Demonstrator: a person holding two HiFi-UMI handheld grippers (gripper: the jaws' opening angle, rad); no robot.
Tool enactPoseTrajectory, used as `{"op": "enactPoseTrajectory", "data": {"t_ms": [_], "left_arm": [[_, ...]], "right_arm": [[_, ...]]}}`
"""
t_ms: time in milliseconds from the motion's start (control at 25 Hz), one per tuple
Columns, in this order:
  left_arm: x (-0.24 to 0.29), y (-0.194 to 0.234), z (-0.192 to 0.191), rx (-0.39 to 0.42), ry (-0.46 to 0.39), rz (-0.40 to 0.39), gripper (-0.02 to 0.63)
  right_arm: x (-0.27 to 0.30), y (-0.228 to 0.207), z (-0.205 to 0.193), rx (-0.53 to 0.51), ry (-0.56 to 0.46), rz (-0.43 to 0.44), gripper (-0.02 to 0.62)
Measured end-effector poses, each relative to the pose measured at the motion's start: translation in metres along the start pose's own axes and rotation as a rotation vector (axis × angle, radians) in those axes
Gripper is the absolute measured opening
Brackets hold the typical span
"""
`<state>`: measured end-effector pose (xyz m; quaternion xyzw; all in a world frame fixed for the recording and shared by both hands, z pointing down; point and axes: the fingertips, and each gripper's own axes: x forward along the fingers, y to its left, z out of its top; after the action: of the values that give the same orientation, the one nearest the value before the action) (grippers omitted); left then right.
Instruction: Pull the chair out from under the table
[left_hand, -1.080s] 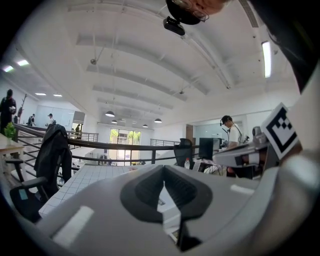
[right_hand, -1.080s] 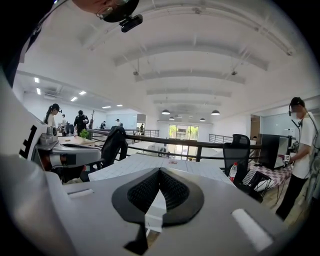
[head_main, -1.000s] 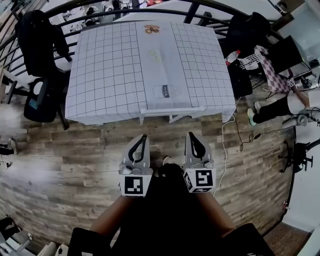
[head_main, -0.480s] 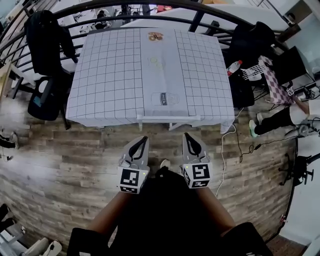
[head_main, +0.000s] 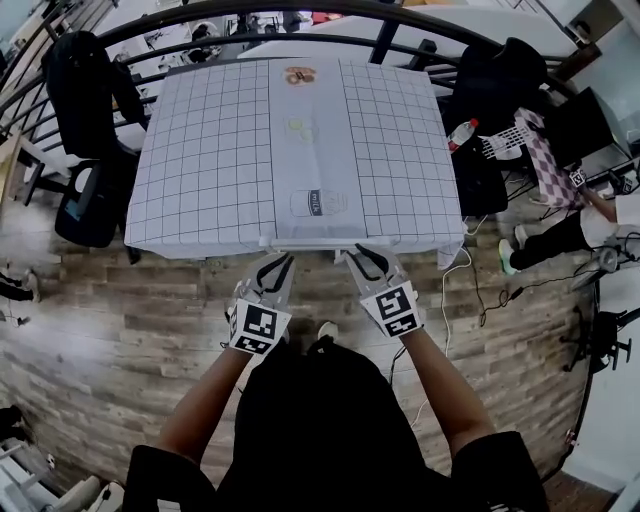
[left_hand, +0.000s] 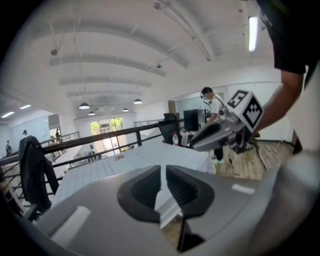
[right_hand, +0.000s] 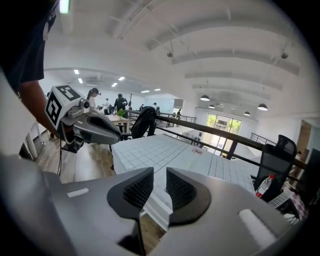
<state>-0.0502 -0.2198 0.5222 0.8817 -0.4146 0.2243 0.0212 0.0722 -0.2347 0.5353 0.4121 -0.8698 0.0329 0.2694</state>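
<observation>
A white chair (head_main: 322, 243) is tucked under the front edge of the table (head_main: 200, 170), which wears a grid-patterned cloth; only its top rail shows. My left gripper (head_main: 283, 262) hovers just in front of the rail's left part. It is open by a narrow slit after just opening, with nothing between the jaws. My right gripper (head_main: 353, 256) is at the rail's right part, wider open after just opening, and also empty. In the left gripper view the chair (left_hand: 167, 207) shows through the gap in my left gripper (left_hand: 163, 170). My right gripper (right_hand: 160, 172) points at the table (right_hand: 150, 147).
A black office chair (head_main: 85, 130) draped with a jacket stands left of the table. On the right are another dark chair (head_main: 490, 100), a bottle (head_main: 462, 110) and a seated person (head_main: 560, 225). A black railing (head_main: 250, 25) runs behind. A cable (head_main: 450, 300) lies on the wooden floor.
Both grippers have moved forward and down, from open floor to the table's front edge at the chair rail. Their jaws have parted, the right more than the left.
</observation>
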Motion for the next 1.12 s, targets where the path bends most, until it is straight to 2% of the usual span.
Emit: {"op": "enactPoseTrajectory", "data": {"t_ms": [120, 240, 360, 440, 600, 720, 840, 1120], "left_arm": [[0.033, -0.011, -0.032, 0.077, 0.16, -0.098, 0.109], [0.058, -0.016, -0.064, 0.169, 0.293, -0.174, 0.13], [0.074, -0.019, -0.085, 0.219, 0.369, -0.233, 0.132], [0.084, -0.022, -0.093, 0.226, 0.402, -0.266, 0.137], [0.105, -0.026, -0.104, 0.298, 0.454, -0.327, 0.138], [0.117, -0.023, -0.108, 0.269, 0.473, -0.36, 0.14], [0.126, -0.02, -0.115, 0.297, 0.504, -0.398, 0.14], [0.138, -0.026, -0.131, 0.326, 0.579, -0.475, 0.141]], "right_arm": [[0.022, -0.014, -0.016, -0.093, 0.067, 0.053, 0.092], [0.044, -0.015, -0.032, -0.176, 0.155, 0.154, 0.098], [0.062, -0.012, -0.057, -0.253, 0.257, 0.23, 0.135], [0.074, -0.014, -0.071, -0.264, 0.297, 0.244, 0.133], [0.093, -0.013, -0.092, -0.256, 0.352, 0.281, 0.126], [0.101, -0.006, -0.11, -0.346, 0.425, 0.345, 0.126], [0.109, -0.002, -0.123, -0.422, 0.471, 0.395, 0.126], [0.12, 0.006, -0.152, -0.462, 0.557, 0.473, 0.127]]}}
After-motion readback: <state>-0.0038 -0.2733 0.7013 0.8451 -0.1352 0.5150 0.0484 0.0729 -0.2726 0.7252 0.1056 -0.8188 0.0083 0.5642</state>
